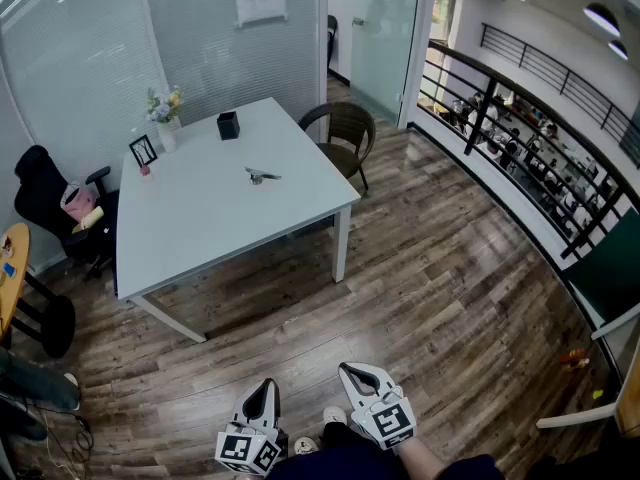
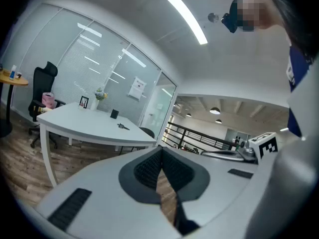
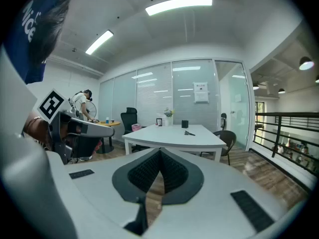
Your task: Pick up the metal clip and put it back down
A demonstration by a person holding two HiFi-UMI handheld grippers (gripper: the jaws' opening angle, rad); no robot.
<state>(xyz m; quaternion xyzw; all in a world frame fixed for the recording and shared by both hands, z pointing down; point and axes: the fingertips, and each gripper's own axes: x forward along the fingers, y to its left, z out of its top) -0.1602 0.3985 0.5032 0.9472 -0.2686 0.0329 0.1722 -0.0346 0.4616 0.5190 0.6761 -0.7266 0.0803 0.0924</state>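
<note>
The metal clip (image 1: 262, 175) lies on the white table (image 1: 200, 228), a little right of its middle, far from both grippers. It shows small in the left gripper view (image 2: 122, 127) and in the right gripper view (image 3: 189, 132). My left gripper (image 1: 268, 386) and right gripper (image 1: 347, 370) are held low at the bottom of the head view, over the wooden floor, well short of the table. Both are shut, pads together, with nothing between them. In its own view each gripper's tips meet: left gripper (image 2: 161, 150), right gripper (image 3: 160, 151).
On the table stand a black box (image 1: 228, 125), a small picture frame (image 1: 143, 151) and a vase of flowers (image 1: 165, 118). A wicker chair (image 1: 343, 133) sits at the table's far right, a black office chair (image 1: 50, 203) at its left. A railing (image 1: 520, 158) runs along the right.
</note>
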